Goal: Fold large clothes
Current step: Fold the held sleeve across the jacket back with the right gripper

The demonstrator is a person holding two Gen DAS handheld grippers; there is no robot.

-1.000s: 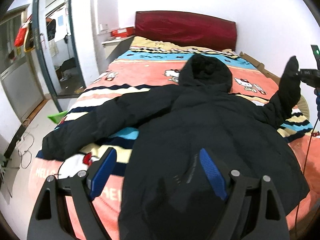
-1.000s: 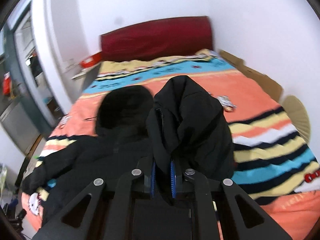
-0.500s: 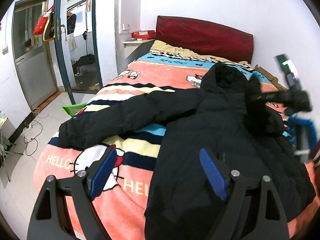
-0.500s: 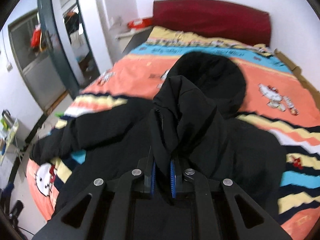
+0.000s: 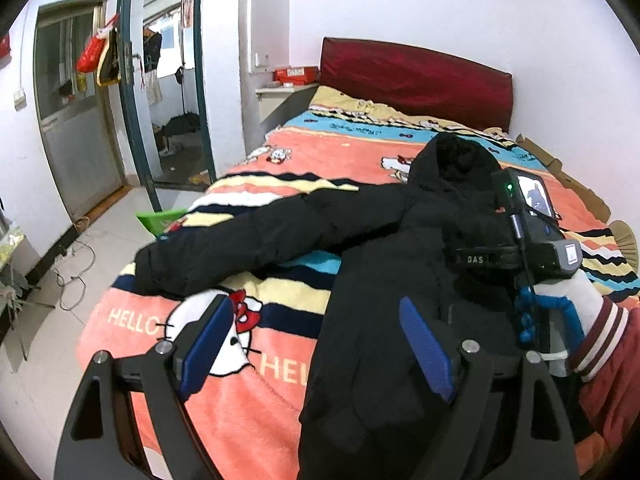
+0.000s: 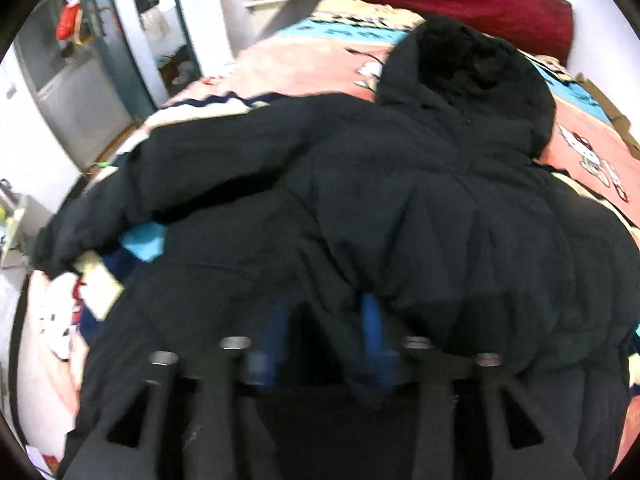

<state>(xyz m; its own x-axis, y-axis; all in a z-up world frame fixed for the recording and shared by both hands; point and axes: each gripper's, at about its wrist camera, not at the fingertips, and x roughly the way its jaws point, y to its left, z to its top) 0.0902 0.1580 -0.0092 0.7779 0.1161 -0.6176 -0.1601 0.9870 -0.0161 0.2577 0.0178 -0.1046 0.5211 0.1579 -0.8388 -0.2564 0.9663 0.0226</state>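
We are holding the left hand-held gripper (image 5: 316, 344) spread apart at lower frame; the right hand-held gripper (image 6: 324, 336) is parted too, blurred. Beyond, the puffy black quilted coat (image 5: 380, 280) is lying across the fleecy striped bed (image 5: 328, 152), one sleeve stretching left.

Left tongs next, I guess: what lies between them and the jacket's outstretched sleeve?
In the left wrist view, only blanket separates the open left tongs from the sleeve: striped fabric and a Hello Kitty face, nothing else.
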